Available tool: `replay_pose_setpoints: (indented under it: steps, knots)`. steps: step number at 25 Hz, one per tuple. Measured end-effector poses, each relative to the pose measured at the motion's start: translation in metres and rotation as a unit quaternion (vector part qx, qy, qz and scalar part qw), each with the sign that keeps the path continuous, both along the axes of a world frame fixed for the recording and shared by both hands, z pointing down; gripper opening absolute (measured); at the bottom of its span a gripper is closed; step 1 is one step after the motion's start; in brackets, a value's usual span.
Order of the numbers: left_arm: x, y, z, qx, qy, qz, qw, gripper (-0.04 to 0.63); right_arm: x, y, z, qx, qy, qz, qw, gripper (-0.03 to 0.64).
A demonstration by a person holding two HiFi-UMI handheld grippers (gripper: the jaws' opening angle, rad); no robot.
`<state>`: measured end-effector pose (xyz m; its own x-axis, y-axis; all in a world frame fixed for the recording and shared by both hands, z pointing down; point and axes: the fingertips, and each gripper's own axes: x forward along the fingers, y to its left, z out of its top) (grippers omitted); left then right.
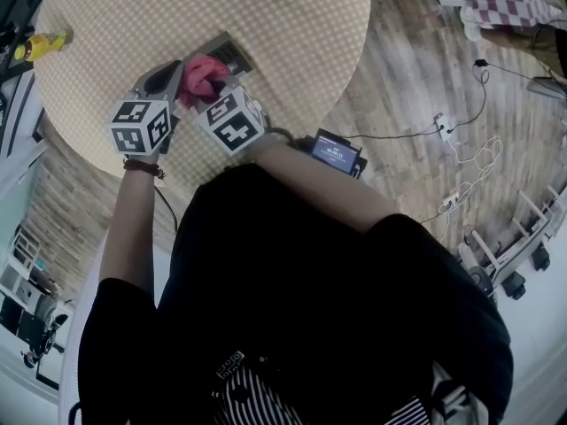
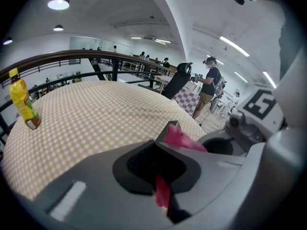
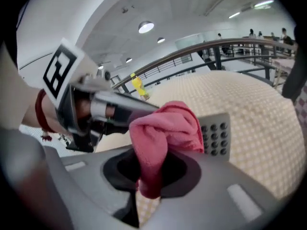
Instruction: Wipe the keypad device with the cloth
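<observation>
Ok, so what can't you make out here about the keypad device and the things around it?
Keypad device: head view, mostly under the cloth, the left hand-held gripper and the right hand-held gripper; right gripper view shows one corner.
Key markings: too small in every view.
Bottle label: left gripper view, too small to read.
Small screen text: head view, too small.

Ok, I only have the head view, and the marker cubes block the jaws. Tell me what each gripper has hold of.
Observer: The right gripper is shut on the pink cloth; a bunched wad sticks out past its jaws.
Operator: Now the left one.
Observer: The left gripper is shut too, with a thin strip of the same cloth pinched between its jaws.
Operator: Give me the keypad device.
Observer: The right gripper view shows the keypad device just behind the wad, its dark round buttons uncovered.
</observation>
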<state>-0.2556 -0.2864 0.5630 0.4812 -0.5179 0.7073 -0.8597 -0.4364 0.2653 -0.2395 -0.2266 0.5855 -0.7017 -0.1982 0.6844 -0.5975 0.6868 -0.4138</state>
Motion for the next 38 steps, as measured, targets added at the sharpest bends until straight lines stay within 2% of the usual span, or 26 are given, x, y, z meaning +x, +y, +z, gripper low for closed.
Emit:
replay_pose_setpoints:
  steps: [2, 4, 14, 16, 20, 22, 28, 31, 33, 38]
  knots:
    - [0.0, 0.0, 0.0, 0.001, 0.002, -0.001, 1.0, 0.0, 0.003, -0.016, -0.011, 0.006, -0.009, 0.014, 1.0, 0.075]
    - [-0.002, -0.001, 0.0, 0.002, 0.003, -0.003, 1.0, 0.0, 0.001, -0.016, -0.01, 0.009, -0.007, 0.007, 1.0, 0.075]
    - [-0.001, 0.0, 0.001, 0.003, 0.001, 0.002, 1.0, 0.0, -0.002, 0.034, 0.038, -0.018, 0.029, -0.033, 0.999, 0.075]
    - [-0.001, 0.0, 0.001, 0.004, 0.001, 0.002, 1.0, 0.0, -0.001, 0.029, 0.031, -0.021, 0.025, -0.024, 0.999, 0.075]
    - [-0.001, 0.0, -0.002, 0.004, 0.001, -0.001, 1.0, 0.0, 0.004, -0.01, -0.007, 0.009, -0.001, 0.018, 1.0, 0.075]
    - [-0.001, 0.0, -0.001, 0.004, 0.002, -0.005, 1.0, 0.0, 0.006, -0.022, -0.014, 0.016, -0.005, 0.021, 1.0, 0.075]
    - [0.0, -0.001, 0.001, 0.0, 0.002, 0.003, 1.0, 0.0, 0.012, 0.007, 0.02, 0.024, 0.023, -0.023, 0.999, 0.075]
    - [-0.001, -0.001, 0.001, -0.004, 0.003, 0.007, 1.0, 0.0, 0.011, 0.022, 0.034, 0.007, 0.035, -0.052, 0.998, 0.075]
    - [-0.001, 0.0, 0.0, -0.003, 0.001, 0.005, 1.0, 0.0, 0.016, 0.017, 0.027, -0.003, 0.03, -0.037, 0.999, 0.075]
    - [0.0, -0.001, 0.0, -0.001, 0.001, 0.001, 1.0, 0.001, 0.031, -0.036, -0.011, 0.037, 0.006, 0.034, 0.999, 0.075]
